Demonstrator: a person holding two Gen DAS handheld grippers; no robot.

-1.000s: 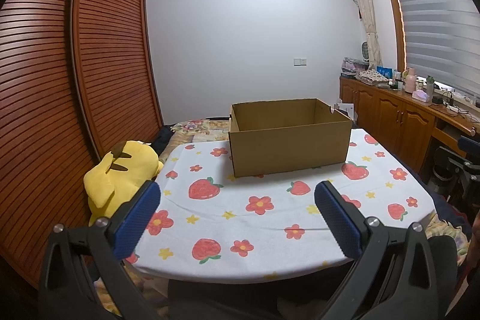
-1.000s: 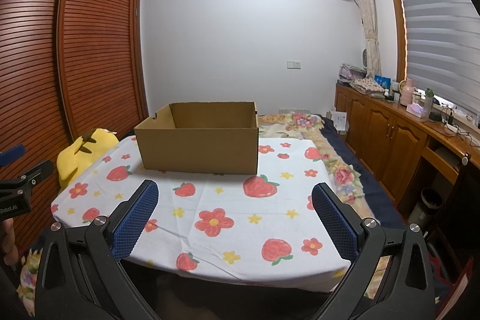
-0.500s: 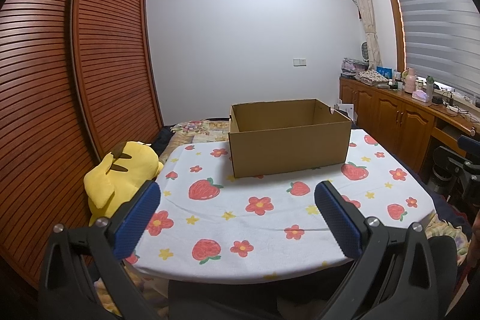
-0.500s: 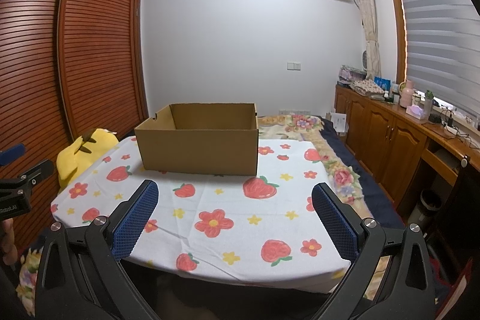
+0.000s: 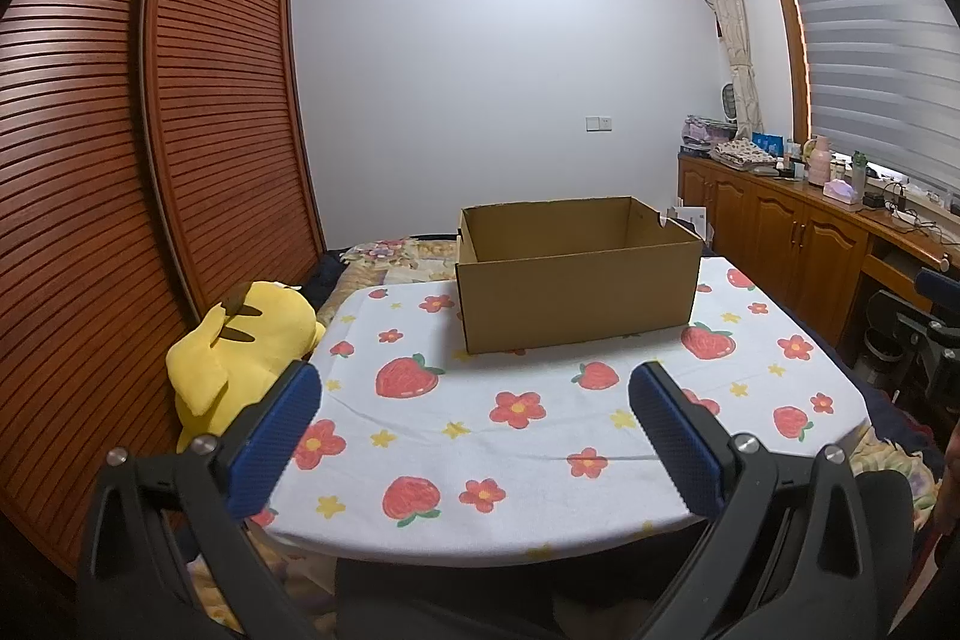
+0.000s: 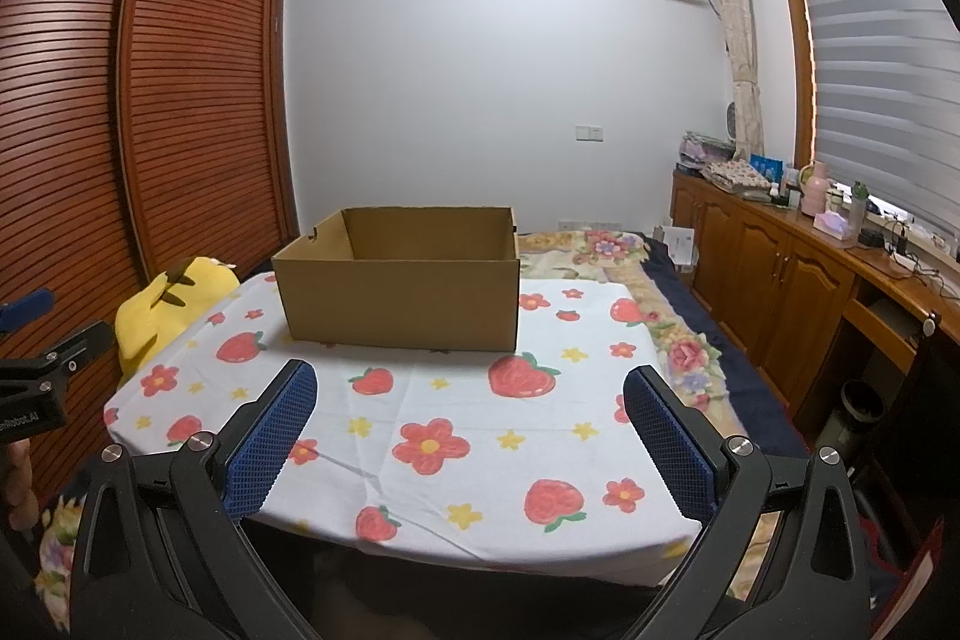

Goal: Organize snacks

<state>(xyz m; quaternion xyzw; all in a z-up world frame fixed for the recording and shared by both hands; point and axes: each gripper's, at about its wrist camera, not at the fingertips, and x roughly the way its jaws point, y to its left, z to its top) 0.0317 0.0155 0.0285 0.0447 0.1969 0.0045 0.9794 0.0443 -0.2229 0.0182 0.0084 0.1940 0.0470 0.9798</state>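
An open brown cardboard box stands at the far side of a table covered with a white cloth printed with strawberries and flowers. Its inside looks empty as far as the near wall lets me see. No snacks show in either view. My left gripper hangs open above the table's near edge, nothing between its blue pads. My right gripper is open too, held at the near edge further right. Each gripper is well short of the box.
A yellow plush toy lies left of the table against the slatted wooden wardrobe. A wooden cabinet with bottles and clutter runs along the right wall under the window. A floral bed lies behind the table.
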